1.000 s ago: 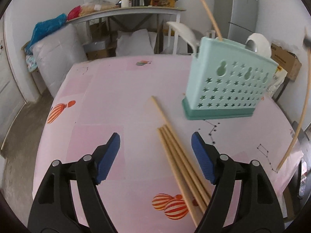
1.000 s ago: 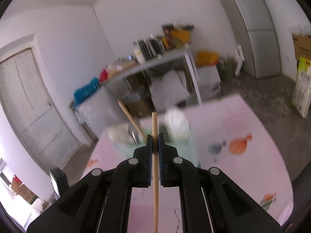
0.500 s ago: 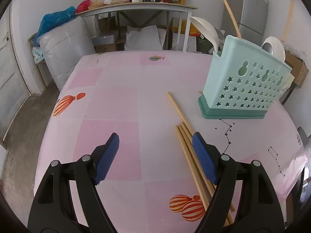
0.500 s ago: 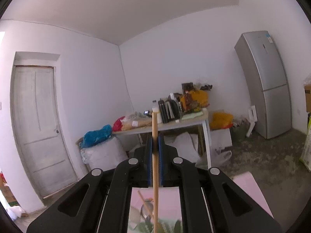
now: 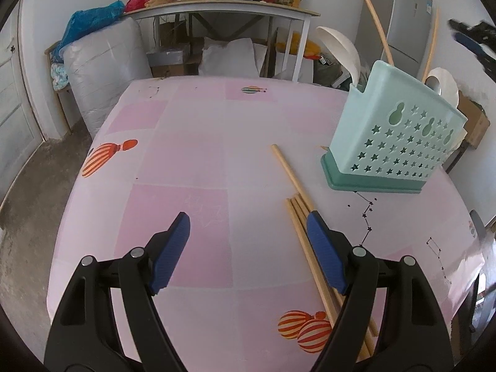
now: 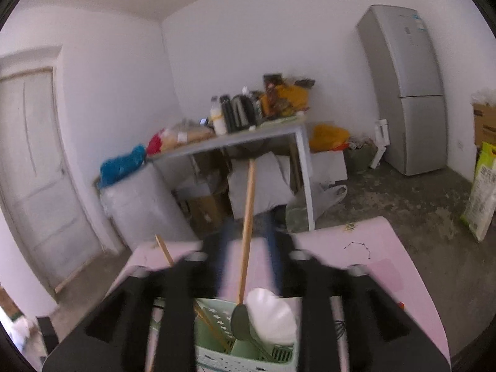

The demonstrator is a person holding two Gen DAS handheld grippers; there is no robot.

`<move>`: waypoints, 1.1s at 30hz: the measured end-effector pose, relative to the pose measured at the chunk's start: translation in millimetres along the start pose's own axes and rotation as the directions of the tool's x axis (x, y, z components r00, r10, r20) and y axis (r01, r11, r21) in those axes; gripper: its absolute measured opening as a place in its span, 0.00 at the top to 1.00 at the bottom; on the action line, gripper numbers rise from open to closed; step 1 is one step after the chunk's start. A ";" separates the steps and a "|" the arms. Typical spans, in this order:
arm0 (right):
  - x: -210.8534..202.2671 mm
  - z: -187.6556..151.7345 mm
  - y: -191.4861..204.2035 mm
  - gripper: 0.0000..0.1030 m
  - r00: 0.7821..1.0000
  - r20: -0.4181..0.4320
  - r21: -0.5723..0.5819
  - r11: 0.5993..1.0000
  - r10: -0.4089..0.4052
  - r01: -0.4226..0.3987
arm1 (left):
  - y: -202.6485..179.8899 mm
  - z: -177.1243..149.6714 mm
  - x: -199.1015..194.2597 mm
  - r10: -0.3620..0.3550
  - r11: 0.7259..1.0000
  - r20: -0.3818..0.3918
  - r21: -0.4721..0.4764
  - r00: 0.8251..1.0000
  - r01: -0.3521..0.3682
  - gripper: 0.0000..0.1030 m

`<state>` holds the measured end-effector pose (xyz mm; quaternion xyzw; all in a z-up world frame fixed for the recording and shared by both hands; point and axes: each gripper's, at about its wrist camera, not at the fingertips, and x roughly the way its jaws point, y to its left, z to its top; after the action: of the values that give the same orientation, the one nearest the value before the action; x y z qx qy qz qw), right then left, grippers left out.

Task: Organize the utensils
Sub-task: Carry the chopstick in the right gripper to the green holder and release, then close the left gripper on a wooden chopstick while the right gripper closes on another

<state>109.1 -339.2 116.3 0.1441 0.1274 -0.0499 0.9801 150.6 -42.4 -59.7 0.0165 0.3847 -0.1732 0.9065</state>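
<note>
- chopstick [image 6: 246,232] just let go stands nearly upright in the mint-green holder [image 6: 248,350], its lower end down among a dark ladle [image 6: 240,322] and a white spoon [image 6: 272,316]; another stick [image 6: 164,249] leans in the same holder to the left.
- right gripper [image 6: 248,248] is blurred, its jaws have just been opening and now stand apart on either side of the stick, no longer pinching it; the stick looks to rest on its own.
- step in hand, as i judge it: release and draw back after dropping one chopstick in.
- chopsticks on the table [image 5: 303,229] are what is left: a small bundle lying side by side on the pink cloth, one stick reaching further toward the holder [image 5: 393,142], which stands just beyond their far ends.
- left gripper [image 5: 248,232] hangs over the table [image 5: 186,142] with jaws spread wide and nothing between them; its right jaw overlaps the bundle in this view, whether it touches i cannot tell.
- next move calls for the right gripper to clear the standing stick without knocking it, then one gripper to come down across the bundle and close on a single stick, which will be fiddly since they lie touching.
</note>
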 end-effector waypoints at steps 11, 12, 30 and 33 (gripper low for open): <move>-106.4 -5.8 -15.2 0.62 0.988 0.156 0.064 0.998 0.005 -0.015 | 3.8 2.5 -2.0 0.001 1.000 0.004 -0.022 1.000 -0.001 0.29; -111.4 -9.5 -15.0 0.62 0.988 0.152 0.067 0.997 0.013 -0.023 | 4.3 2.8 -3.1 0.000 1.000 0.005 -0.023 1.000 0.000 0.29; -43.9 -202.1 42.6 0.62 0.829 -0.518 0.198 0.972 0.211 -0.124 | -35.3 -40.9 -19.1 -0.132 0.984 -0.115 0.106 0.985 0.145 0.46; -39.5 -201.0 54.0 0.62 0.824 -0.521 0.183 0.972 0.223 -0.147 | -35.0 -42.6 -15.7 -0.116 0.985 -0.124 0.109 0.985 0.130 0.52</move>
<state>31.1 -226.0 -44.9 0.2299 0.3787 0.0794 0.8930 99.6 -63.6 -75.1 0.0559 0.4269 -0.2499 0.8672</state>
